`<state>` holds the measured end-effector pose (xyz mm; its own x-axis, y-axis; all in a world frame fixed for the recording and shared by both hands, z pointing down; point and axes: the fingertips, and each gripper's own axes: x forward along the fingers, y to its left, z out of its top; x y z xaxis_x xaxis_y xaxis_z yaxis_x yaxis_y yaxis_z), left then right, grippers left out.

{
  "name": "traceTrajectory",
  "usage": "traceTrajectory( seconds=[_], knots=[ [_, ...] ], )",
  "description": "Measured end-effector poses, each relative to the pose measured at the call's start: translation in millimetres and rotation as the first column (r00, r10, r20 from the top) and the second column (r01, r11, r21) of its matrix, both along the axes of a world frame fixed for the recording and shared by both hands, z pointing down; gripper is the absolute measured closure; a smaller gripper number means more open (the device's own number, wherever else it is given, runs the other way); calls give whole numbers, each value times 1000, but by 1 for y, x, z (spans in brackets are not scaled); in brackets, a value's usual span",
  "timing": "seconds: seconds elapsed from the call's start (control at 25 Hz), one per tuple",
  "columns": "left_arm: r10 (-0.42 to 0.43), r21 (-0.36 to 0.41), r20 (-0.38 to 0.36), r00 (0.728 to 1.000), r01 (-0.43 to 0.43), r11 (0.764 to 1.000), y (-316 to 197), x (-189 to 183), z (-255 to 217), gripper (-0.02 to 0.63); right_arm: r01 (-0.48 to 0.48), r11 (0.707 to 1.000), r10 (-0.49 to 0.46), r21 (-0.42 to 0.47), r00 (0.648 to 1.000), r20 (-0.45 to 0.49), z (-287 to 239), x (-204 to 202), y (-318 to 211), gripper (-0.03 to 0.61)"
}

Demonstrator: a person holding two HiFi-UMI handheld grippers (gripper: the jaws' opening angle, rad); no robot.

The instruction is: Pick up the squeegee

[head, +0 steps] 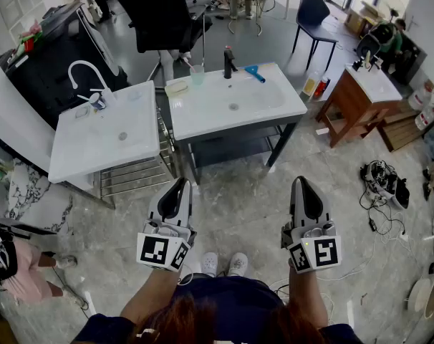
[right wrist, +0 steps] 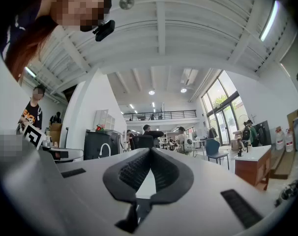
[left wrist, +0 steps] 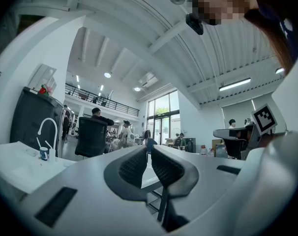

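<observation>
The squeegee (head: 254, 72), blue with a short handle, lies at the back edge of the white sink counter (head: 274, 106), just right of the black tap (head: 229, 61). Both grippers hang well short of that counter, over the floor near my body. The left gripper (head: 178, 183) is shut with nothing between its jaws; in the left gripper view (left wrist: 149, 150) its ribbed pads meet at the tips. The right gripper (head: 301, 182) is shut and empty too, and its pads touch in the right gripper view (right wrist: 150, 151). Both point level towards the counter.
A second white sink counter (head: 81, 156) with a white tap (head: 84, 70) stands to the left. A clear cup (head: 197, 74) and a soap dish (head: 177, 87) sit near the black tap. A black office chair (head: 163, 13) is behind, a wooden cabinet (head: 353, 99) at right, cables (head: 382, 181) on the floor.
</observation>
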<state>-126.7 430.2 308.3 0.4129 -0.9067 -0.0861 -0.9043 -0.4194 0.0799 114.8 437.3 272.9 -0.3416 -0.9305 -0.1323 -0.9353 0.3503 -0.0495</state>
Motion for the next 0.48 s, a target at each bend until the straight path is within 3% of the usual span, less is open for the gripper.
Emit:
traceTrajectory(
  seconds=[0.48],
  knots=[
    [-10,3,1,1000,10,1000,-4,19,1,569,22,1000,-22,-1,999,33,4,19,-6,561]
  ],
)
